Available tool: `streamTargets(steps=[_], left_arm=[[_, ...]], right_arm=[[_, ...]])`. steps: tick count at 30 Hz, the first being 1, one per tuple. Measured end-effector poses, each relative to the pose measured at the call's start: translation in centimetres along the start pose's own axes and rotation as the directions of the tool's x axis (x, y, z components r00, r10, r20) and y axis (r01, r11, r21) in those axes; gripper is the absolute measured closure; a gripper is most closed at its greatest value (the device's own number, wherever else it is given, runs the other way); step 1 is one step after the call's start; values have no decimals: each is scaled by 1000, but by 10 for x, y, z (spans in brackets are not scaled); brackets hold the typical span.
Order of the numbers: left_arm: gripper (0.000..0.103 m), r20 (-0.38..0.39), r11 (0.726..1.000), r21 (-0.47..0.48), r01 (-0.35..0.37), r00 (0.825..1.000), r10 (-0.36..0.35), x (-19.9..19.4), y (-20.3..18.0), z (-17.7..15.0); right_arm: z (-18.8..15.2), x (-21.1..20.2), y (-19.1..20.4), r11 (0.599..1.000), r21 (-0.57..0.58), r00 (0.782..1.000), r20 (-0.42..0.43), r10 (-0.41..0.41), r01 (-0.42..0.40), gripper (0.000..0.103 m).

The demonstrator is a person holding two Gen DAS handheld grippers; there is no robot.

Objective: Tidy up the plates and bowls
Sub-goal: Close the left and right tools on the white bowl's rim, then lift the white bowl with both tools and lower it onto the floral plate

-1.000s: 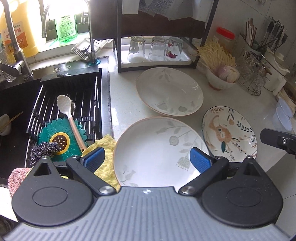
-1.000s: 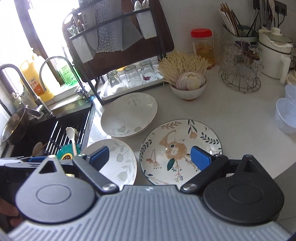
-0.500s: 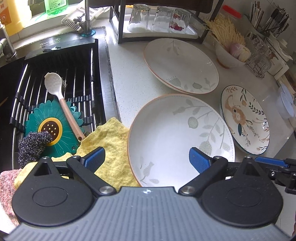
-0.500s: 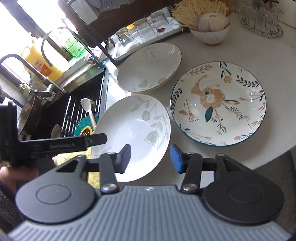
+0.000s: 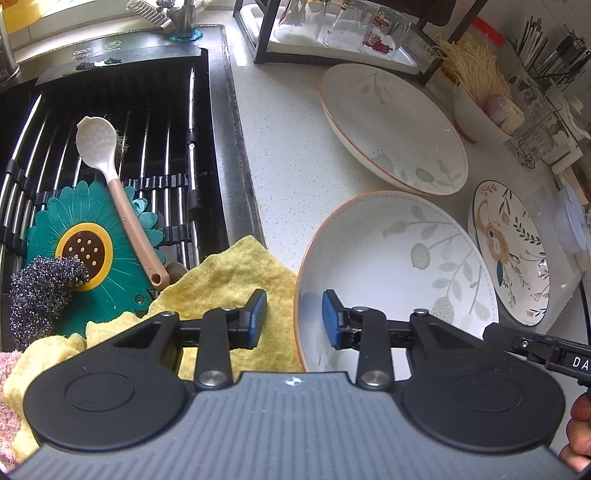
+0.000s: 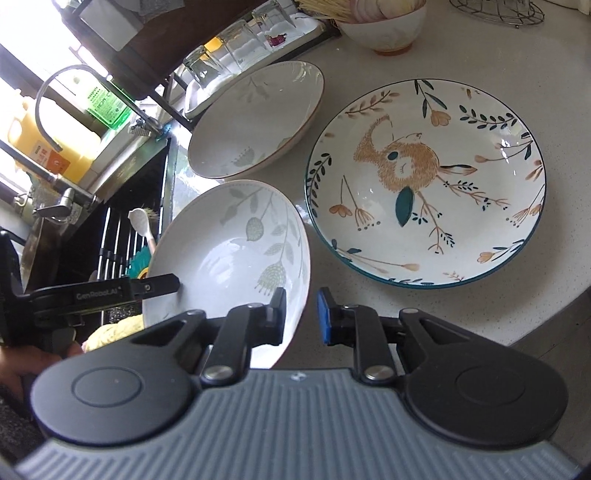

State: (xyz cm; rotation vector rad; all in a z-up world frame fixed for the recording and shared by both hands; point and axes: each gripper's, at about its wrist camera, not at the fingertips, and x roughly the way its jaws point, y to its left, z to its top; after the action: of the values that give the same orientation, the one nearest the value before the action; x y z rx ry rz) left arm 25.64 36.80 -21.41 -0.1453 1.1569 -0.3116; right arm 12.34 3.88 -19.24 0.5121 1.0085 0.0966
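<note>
Kitchen: pale speckled countertop [image 5: 295, 155], black sink [image 5: 110, 122] to its left with a metal rack across it, window behind the tap.

Counts:
- 3 dishes on the counter: 2 white leaf-print, orange-rimmed. Near bowl [image 5: 399, 266] sits by the counter's front edge; far bowl [image 5: 391, 125] is behind it, close, can't tell if the rims touch. 1 bird-print plate [image 6: 424, 181], teal rim, just beside both.
- 1 small bowl [image 6: 384, 26] of garlic and dry noodles at the back.
- 3 upturned glasses [image 5: 343, 22] on the black rack's tray.
- In the sink: 1 white spoon [image 5: 114, 192], 1 green flower mat [image 5: 92, 236], 1 steel scourer [image 5: 40, 288].
- 1 yellow cloth [image 5: 229, 280] over the sink's edge, touching the near bowl.

Writing: "GenRobot.AI" on the left tool's finger, seen from the right wrist; "DA…" cut off on the right tool. Bottle labels unreadable.

Left gripper [image 5: 293, 317]: jaws closing, straddling the near bowl's left rim, gaps still visible both sides. Right gripper [image 6: 301, 314]: jaws closing over the same bowl's right rim; contact unclear.
</note>
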Motion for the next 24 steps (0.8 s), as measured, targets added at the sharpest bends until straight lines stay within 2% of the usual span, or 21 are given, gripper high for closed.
streamTargets(steps=[2, 6, 11, 18, 24], left_arm=[[70, 6, 1000, -1, 11, 1000, -11, 1, 0, 1], [83, 10, 999, 2, 44, 999, -44, 3, -3, 3], [83, 16, 999, 1, 44, 999, -44, 4, -4, 6], [84, -8, 1000, 21, 3, 1000, -3, -5, -10, 12], [85, 21, 1000, -6, 16, 1000, -16, -25, -16, 14]], right_arm=[[1, 2, -1, 1000, 3, 1000, 14, 15, -15, 82], [4, 11, 1, 1000, -25, 1000, 17, -7, 7, 82], [9, 22, 2, 999, -48, 1000, -9, 4, -5, 89], [16, 24, 10, 993, -114, 998, -55, -15, 8, 88], [27, 9, 12, 992, -126, 999, -45, 4, -10, 88]])
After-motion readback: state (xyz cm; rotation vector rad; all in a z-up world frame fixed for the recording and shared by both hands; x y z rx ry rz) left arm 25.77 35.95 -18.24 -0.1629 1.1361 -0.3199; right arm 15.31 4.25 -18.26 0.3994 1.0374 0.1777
